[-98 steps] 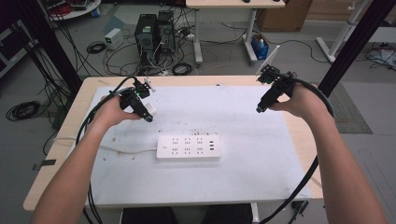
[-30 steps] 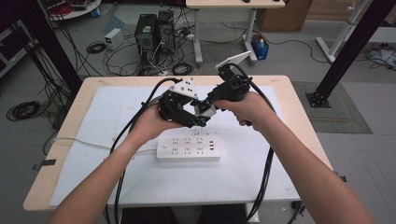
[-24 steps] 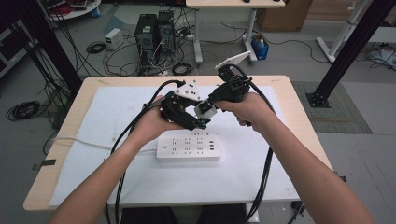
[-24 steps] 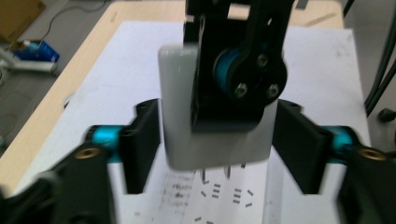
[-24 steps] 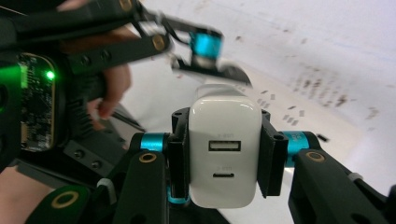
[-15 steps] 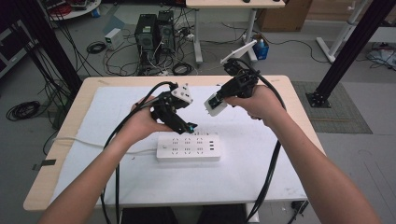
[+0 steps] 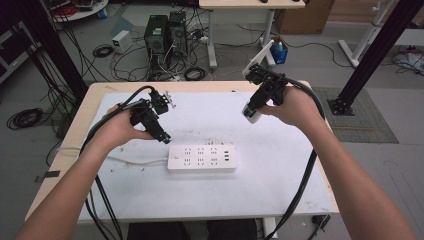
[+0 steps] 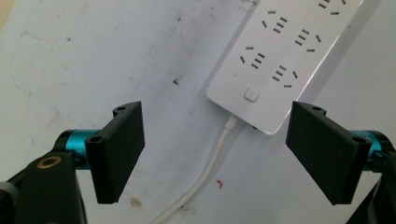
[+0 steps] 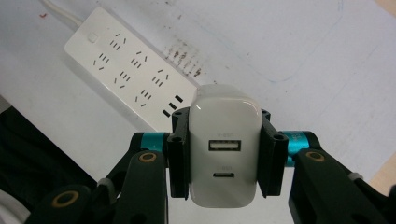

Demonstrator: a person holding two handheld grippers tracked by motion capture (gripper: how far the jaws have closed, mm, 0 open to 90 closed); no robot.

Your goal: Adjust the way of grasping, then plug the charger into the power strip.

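A white charger point(image 9: 224, 145) is clamped by its two flat sides between the right gripper point(image 7: 251, 109) fingers point(image 9: 178, 154), port face toward the camera, held up in the air above the table point(image 7: 280, 185) to the right of and beyond the power strip point(image 7: 201, 158). The charger is judged light, rigid and smooth-shelled, so slip is possible; the flat side faces are the sensible hold, with the prong end kept clear. Prongs are hidden. The left gripper point(image 7: 159, 131) is held just above the table near the strip's switch end, its fingers point(image 8: 120, 150) spread wide and grasping nothing. The strip lies flat near the table's middle, its white cord point(image 8: 212, 163) trailing off; it is judged light enough to shift if pushed, so bracing may be needed.
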